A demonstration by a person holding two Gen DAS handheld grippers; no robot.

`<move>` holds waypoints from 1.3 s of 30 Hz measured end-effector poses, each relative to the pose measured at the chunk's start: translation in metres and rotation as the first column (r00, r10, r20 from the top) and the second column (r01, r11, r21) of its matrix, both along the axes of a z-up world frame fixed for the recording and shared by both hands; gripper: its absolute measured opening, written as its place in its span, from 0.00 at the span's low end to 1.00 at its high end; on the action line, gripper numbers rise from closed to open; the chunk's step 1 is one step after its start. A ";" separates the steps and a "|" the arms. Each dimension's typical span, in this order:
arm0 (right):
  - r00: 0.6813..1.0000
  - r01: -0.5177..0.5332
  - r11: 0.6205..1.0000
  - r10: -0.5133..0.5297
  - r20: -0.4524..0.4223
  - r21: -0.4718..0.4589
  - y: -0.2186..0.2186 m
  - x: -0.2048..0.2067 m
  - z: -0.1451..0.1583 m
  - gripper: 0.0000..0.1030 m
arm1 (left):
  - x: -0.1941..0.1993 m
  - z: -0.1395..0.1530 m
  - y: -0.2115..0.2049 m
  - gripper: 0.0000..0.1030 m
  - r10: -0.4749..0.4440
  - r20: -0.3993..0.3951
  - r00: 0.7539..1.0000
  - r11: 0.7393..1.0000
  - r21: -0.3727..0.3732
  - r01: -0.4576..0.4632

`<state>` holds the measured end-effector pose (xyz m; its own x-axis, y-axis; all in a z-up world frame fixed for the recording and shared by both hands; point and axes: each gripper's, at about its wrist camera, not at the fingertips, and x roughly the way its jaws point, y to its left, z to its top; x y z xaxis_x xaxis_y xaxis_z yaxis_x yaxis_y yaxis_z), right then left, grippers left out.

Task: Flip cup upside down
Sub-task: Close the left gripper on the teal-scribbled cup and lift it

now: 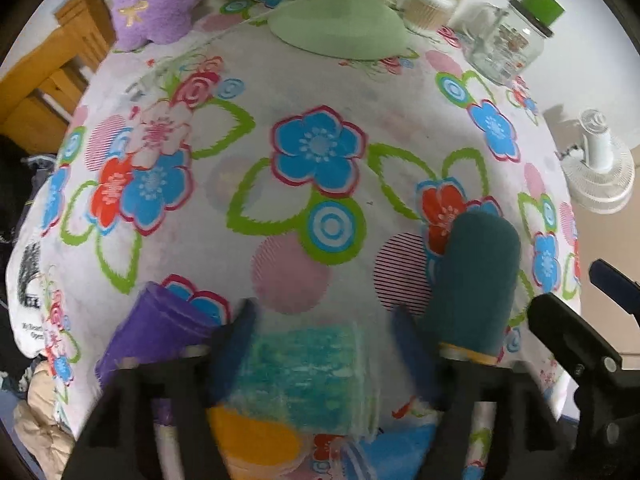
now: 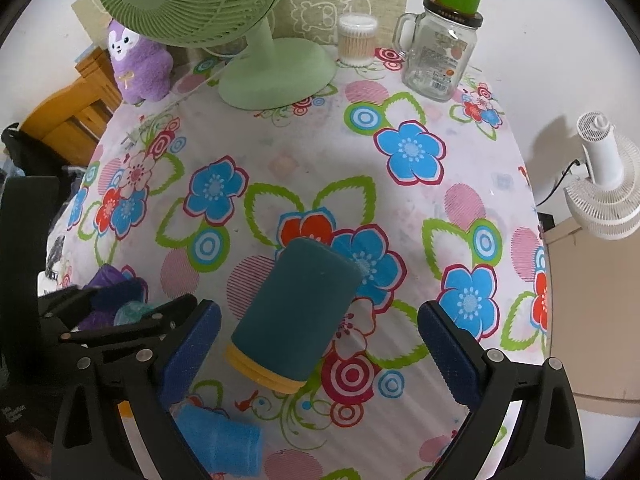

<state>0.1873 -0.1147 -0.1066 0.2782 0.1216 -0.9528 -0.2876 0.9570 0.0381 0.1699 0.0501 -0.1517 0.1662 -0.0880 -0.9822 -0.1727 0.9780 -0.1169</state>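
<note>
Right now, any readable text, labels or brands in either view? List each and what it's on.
None readable.
glass mug jar label: print too small to read.
white printed sheet at the table's left edge: dark lettering, blurred.
left gripper body, seen from the right wrist: faint white lettering, illegible.

left gripper (image 1: 324, 320): matte black plastic arms, dark blue finger pads, blurred
right gripper (image 2: 320, 336): black ribbed arms, silver round screws at pivots, lower frame
right pads (image 2: 452, 352): navy blue, dimpled grip texture, rectangular

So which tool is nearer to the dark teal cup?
Right. The right tool hangs open around the dark teal cup; the left tool, beside it, grips a light teal cup.
</note>
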 end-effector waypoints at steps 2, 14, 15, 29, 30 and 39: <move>1.000 -0.004 1.000 0.004 -0.004 0.003 0.000 -0.001 -0.001 0.98 | -0.002 0.000 0.003 0.85 0.005 0.004 1.000 1.000 -0.003 -0.005; 0.999 -0.036 0.999 0.036 -0.034 -0.004 0.010 -0.005 -0.011 0.98 | -0.009 -0.024 0.012 0.93 0.054 -0.088 0.995 0.998 -0.003 -0.055; 0.999 -0.038 0.999 0.038 -0.037 -0.006 0.011 -0.005 -0.012 0.97 | -0.009 -0.027 0.012 0.93 0.053 -0.094 0.994 0.998 -0.013 -0.055; 1.000 -0.009 1.000 0.009 -0.004 0.007 0.001 -0.016 0.008 0.97 | -0.025 -0.001 0.006 0.78 -0.023 -0.006 1.000 0.999 -0.025 0.022; 1.000 -0.005 1.000 0.005 0.004 0.007 -0.004 -0.019 0.013 0.97 | -0.025 0.005 0.003 0.78 -0.049 0.002 0.999 0.999 -0.020 0.049; 0.997 0.070 0.997 -0.069 0.030 -0.017 -0.073 -0.063 0.040 0.97 | -0.036 0.039 -0.087 0.79 -0.474 0.094 0.875 0.880 0.026 0.474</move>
<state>0.1243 -0.1874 -0.0669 0.3135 0.0840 -0.9459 -0.2211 0.9752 0.0133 0.1339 -0.0370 -0.1128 0.1973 -0.1776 -0.9641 0.3236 0.9401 -0.1070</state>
